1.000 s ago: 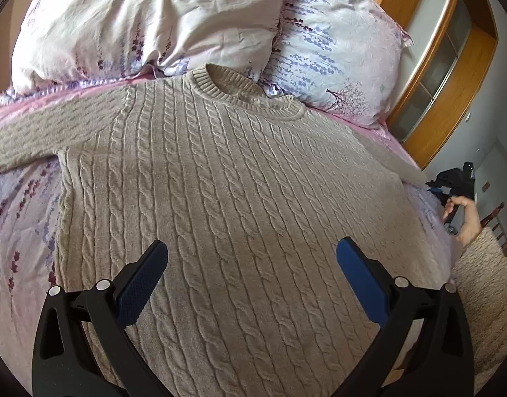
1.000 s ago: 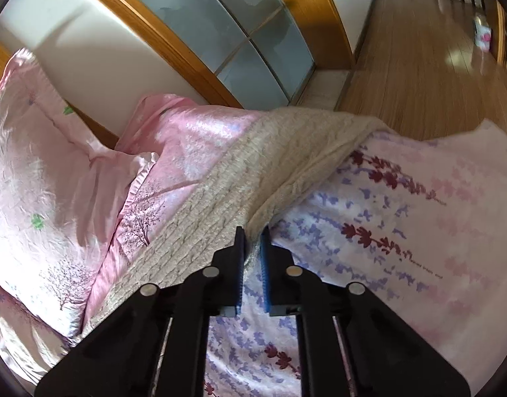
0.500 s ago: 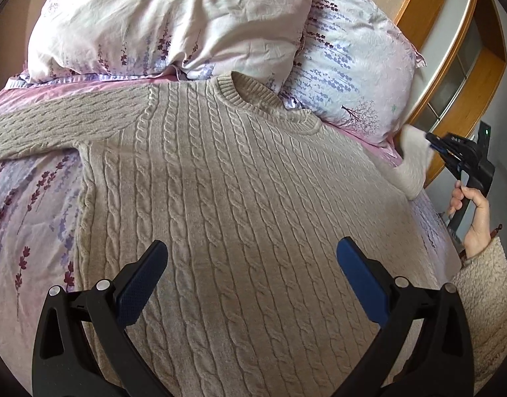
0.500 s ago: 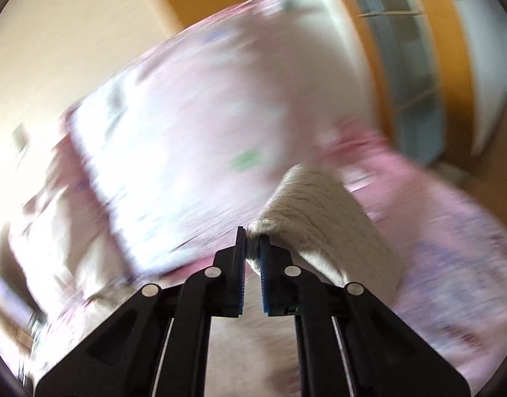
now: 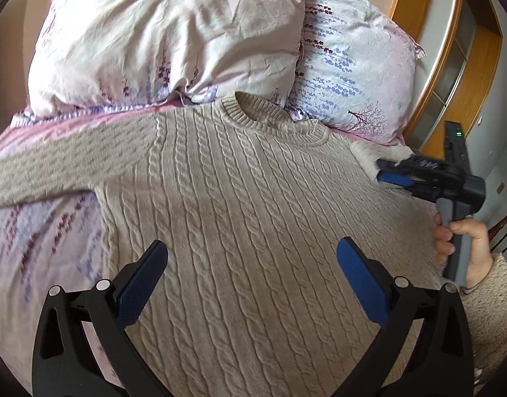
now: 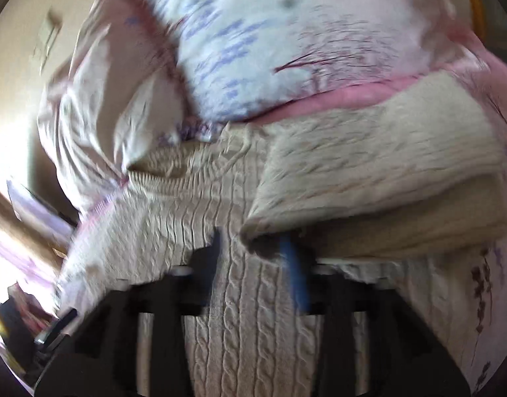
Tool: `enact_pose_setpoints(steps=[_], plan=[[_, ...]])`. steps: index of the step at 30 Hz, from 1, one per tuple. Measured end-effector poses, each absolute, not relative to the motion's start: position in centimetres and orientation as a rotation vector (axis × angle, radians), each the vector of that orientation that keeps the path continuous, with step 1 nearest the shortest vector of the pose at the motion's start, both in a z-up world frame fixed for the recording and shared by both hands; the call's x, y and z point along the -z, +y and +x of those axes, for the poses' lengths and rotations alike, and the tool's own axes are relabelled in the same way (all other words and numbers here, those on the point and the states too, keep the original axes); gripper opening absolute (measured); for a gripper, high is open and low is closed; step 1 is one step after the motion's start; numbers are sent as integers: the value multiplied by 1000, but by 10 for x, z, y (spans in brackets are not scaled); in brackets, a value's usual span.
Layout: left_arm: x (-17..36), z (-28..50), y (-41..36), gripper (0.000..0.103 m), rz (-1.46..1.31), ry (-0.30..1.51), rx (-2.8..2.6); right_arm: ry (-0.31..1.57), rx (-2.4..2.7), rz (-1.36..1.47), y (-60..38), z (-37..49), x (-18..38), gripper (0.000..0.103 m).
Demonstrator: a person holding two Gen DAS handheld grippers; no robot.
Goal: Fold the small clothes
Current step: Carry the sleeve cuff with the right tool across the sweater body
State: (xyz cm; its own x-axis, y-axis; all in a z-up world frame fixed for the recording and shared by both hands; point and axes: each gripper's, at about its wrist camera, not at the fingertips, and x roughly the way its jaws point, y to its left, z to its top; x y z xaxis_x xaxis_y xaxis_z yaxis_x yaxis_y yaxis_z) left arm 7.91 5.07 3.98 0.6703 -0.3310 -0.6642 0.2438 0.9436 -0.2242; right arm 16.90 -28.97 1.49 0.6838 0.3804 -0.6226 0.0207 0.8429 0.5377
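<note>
Right gripper (image 6: 256, 248): jaws opening, sleeve cuff (image 6: 369, 178) between them and against the blue pad; blurred, but the pads no longer look clamped on it. Cuff folded inward, lying on the sweater (image 5: 240, 231) chest just ahead of the tool.

Left gripper (image 5: 253, 274): jaws spread wide, nothing between them, hovering over the sweater's lower body. Other sleeve (image 5: 61, 162) lies stretched out flat, far left of it.

Risks:
- Knit snags on the pad as the tool backs out, dragging the fold open.
- Springy cuff creeps back off the chest.

Beyond: pillows (image 5: 174, 36) past the collar. No containers in view.
</note>
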Motion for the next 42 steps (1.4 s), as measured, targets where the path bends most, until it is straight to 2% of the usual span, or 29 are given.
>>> enact_pose_setpoints(steps=[7, 10, 14, 22, 27, 30, 33, 34, 35, 38, 42], plan=[[-43, 98, 49, 102, -117, 794, 371, 760, -35, 749, -361, 170, -13, 48], [-43, 110, 57, 102, -195, 793, 414, 751, 36, 785, -378, 171, -8, 38], [-43, 126, 76, 102, -357, 755, 497, 729, 108, 707, -376, 178, -14, 11], [-39, 166, 85, 102, -485, 799, 561, 640, -169, 502, -284, 190, -51, 8], [-30, 191, 81, 102, -549, 877, 526, 739, -377, 399, -206, 204, -35, 8], [-30, 197, 69, 102, -495, 899, 505, 889, -458, 281, -161, 208, -8, 25], [-29, 199, 59, 102, -454, 911, 508, 873, -459, 297, -170, 195, -13, 42], [-28, 202, 54, 102, -455, 922, 514, 844, -443, 337, -185, 188, -20, 51], [-27, 205, 51, 97, -466, 934, 520, 818, -428, 375, -199, 184, -26, 56], [-18, 216, 37, 80, -532, 997, 548, 747, -348, 492, -254, 166, -45, 57], [-7, 227, 18, 69, -581, 1065, 538, 704, -251, 595, -315, 143, -53, 61]])
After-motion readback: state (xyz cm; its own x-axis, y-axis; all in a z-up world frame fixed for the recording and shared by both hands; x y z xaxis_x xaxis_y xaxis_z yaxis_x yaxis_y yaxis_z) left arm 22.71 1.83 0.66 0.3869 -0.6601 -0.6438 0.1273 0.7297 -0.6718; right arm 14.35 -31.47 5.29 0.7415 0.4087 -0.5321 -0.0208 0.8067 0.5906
